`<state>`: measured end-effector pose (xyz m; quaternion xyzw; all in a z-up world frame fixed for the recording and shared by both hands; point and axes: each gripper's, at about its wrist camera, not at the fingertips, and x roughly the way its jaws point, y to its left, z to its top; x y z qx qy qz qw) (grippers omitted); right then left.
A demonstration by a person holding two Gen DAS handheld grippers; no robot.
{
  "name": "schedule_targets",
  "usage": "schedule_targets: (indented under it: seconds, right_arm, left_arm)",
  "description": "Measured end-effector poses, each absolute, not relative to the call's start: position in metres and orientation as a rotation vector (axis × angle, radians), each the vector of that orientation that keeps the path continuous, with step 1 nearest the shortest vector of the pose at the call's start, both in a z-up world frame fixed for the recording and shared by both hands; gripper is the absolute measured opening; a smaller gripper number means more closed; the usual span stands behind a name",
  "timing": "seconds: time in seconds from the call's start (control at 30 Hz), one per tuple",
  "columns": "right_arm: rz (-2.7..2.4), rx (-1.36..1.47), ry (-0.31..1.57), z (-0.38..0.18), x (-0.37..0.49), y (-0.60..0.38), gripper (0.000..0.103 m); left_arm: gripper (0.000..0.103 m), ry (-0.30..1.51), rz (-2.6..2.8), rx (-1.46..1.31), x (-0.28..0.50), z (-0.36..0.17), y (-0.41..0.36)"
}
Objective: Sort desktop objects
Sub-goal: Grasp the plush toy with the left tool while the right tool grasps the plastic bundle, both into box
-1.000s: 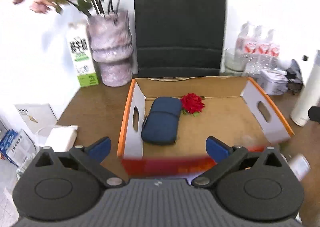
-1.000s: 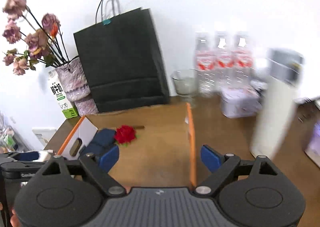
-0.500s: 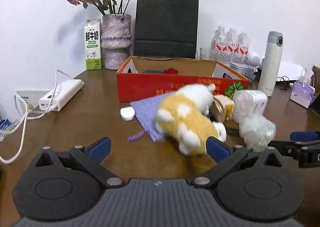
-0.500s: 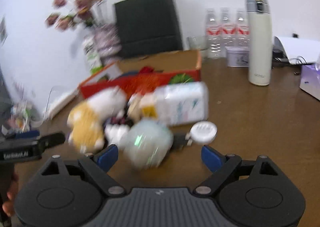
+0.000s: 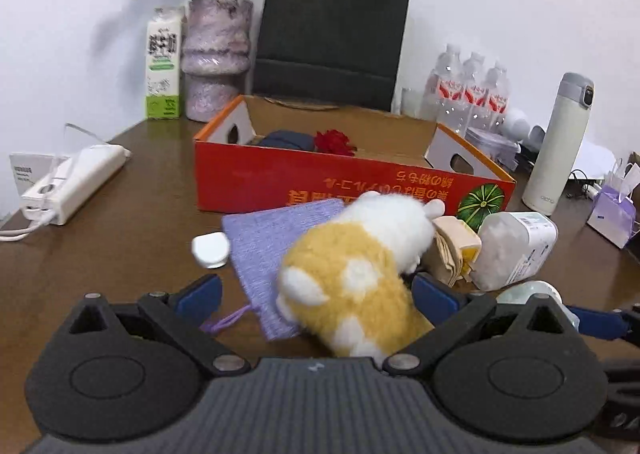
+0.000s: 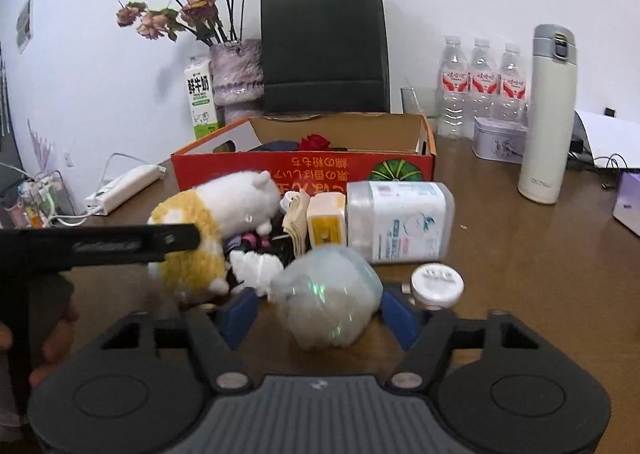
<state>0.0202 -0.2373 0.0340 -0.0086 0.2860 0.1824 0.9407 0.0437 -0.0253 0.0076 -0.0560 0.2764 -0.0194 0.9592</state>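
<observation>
A yellow-and-white plush toy [image 5: 360, 278] lies on a purple pouch [image 5: 264, 250] in front of the red cardboard box [image 5: 320, 184]. My left gripper [image 5: 316, 296] is open, its jaws on either side of the plush's rear end. My right gripper [image 6: 316, 312] is open around a pale translucent ball [image 6: 328, 298]. The plush also shows in the right wrist view [image 6: 216, 222]. The box [image 6: 304, 170] holds a navy case [image 5: 286, 140] and a red rose [image 5: 334, 142].
A cotton-swab container [image 6: 398, 220], a yellow box [image 6: 326, 218], a white round lid [image 6: 438, 284] and a white eraser-like piece [image 5: 210, 250] lie by the pile. A thermos [image 6: 548, 114], water bottles [image 6: 482, 82], black bag [image 6: 324, 54], vase [image 5: 216, 54], milk carton [image 5: 164, 66] and power strip [image 5: 76, 182] stand around.
Both grippers came down from above the box to the pile in front of it. The left closed in on the plush, the right on the pale ball.
</observation>
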Motion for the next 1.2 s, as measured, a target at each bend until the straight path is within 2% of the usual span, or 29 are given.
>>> schedule_targets:
  seconds: [0.03,0.07,0.1,0.13,0.23,0.43,0.63,0.7,0.73,0.77,0.8,1.0,1.03,1.1,1.13,1.17,1.2]
  right_arm:
    - [0.369,-0.019,0.587,0.033,0.024,-0.234,0.056]
    - [0.368,-0.023,0.592,0.031,0.026,-0.230,0.051]
    - [0.369,-0.032,0.599,0.030,0.029,-0.226,0.047]
    - [0.370,-0.037,0.597,0.029,0.028,-0.224,0.037]
    - [0.381,-0.037,0.582,0.032,0.019,-0.222,0.031]
    - [0.389,-0.053,0.551,0.045,-0.021,-0.231,0.031]
    - [0.404,-0.078,0.584,0.038,-0.061,-0.235,0.031]
    - [0.405,-0.077,0.587,0.035,-0.068,-0.237,0.032]
    - [0.404,-0.077,0.589,0.032,-0.069,-0.237,0.038]
    - [0.393,-0.073,0.587,0.029,-0.069,-0.236,0.051]
    - [0.376,-0.074,0.590,0.027,-0.069,-0.236,0.055]
    - [0.367,-0.091,0.556,0.026,-0.074,-0.233,0.057]
    - [0.360,-0.076,0.549,0.026,-0.073,-0.235,0.058]
    - [0.338,-0.045,0.537,0.025,-0.069,-0.239,0.060]
    - [0.327,-0.038,0.533,0.023,-0.066,-0.241,0.061]
    - [0.323,-0.035,0.534,0.021,-0.064,-0.241,0.061]
    - [0.325,-0.033,0.536,0.020,-0.062,-0.241,0.060]
  left_arm:
    - [0.102,0.564,-0.044,-0.114,0.046,0.007,-0.027]
    - [0.089,0.567,-0.052,-0.111,0.047,0.006,-0.028]
    - [0.065,0.571,-0.077,-0.105,0.047,0.006,-0.029]
    - [0.066,0.569,-0.090,-0.106,0.044,0.007,-0.029]
    - [0.059,0.559,-0.110,-0.097,0.031,0.012,-0.026]
    - [0.058,0.486,-0.204,-0.132,-0.037,0.039,-0.001]
    - [0.060,0.613,-0.304,-0.070,-0.075,0.033,0.011]
    - [0.065,0.621,-0.302,-0.042,-0.081,0.024,0.010]
    - [0.072,0.606,-0.293,-0.040,-0.083,0.020,0.009]
    - [0.077,0.590,-0.278,-0.038,-0.084,0.018,0.008]
    - [0.083,0.577,-0.262,-0.029,-0.086,0.017,0.005]
    - [0.102,0.572,-0.241,0.063,-0.099,0.009,-0.013]
    - [0.103,0.554,-0.219,0.065,-0.100,0.006,-0.015]
    - [0.101,0.555,-0.216,0.042,-0.097,0.000,-0.014]
    - [0.097,0.573,-0.222,0.021,-0.094,-0.002,-0.013]
    - [0.079,0.591,-0.221,0.008,-0.091,-0.004,-0.011]
    - [0.069,0.599,-0.205,0.007,-0.089,-0.006,-0.010]
